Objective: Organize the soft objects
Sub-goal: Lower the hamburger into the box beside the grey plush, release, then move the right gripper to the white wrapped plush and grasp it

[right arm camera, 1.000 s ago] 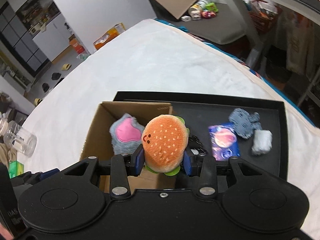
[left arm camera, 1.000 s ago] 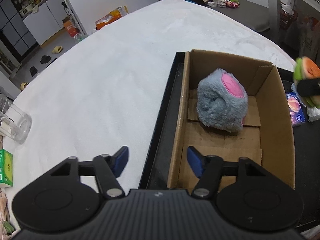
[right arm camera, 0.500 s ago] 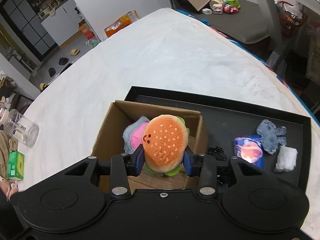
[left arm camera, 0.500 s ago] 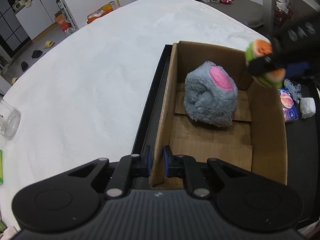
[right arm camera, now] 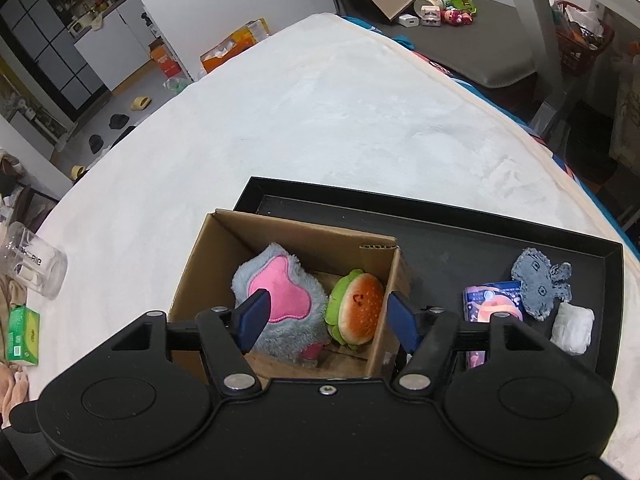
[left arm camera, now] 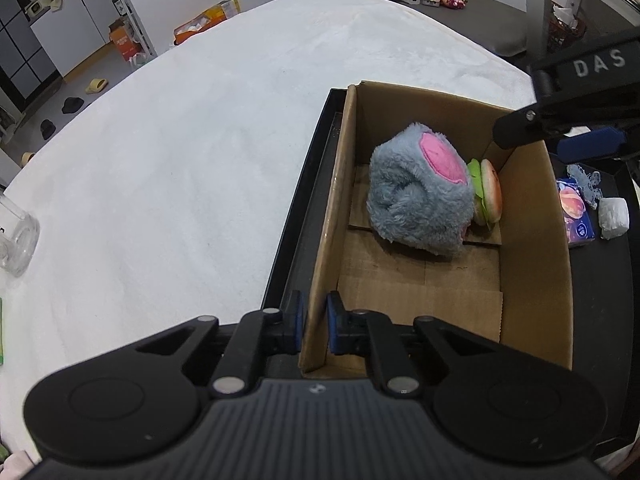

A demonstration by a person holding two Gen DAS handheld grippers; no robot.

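A cardboard box (left arm camera: 532, 240) (right arm camera: 200, 264) stands in a black tray (right arm camera: 440, 216). Inside it lie a grey and pink plush (left arm camera: 416, 188) (right arm camera: 276, 292) and a burger plush (left arm camera: 490, 190) (right arm camera: 358, 306), side by side. My left gripper (left arm camera: 313, 322) is shut on the box's near left wall. My right gripper (right arm camera: 326, 320) is open and empty above the box, over the burger plush; it also shows in the left wrist view (left arm camera: 560, 128) at the right.
On the tray right of the box lie a grey plush (right arm camera: 540, 284), a colourful packet (right arm camera: 492, 300) and a white wad (right arm camera: 572, 326). A clear jar (right arm camera: 34, 264) and a green box (right arm camera: 22, 330) sit at the left on the white cover.
My right gripper opened and the burger plush dropped into the box beside the grey plush. My left gripper closed on the box wall and stays there.
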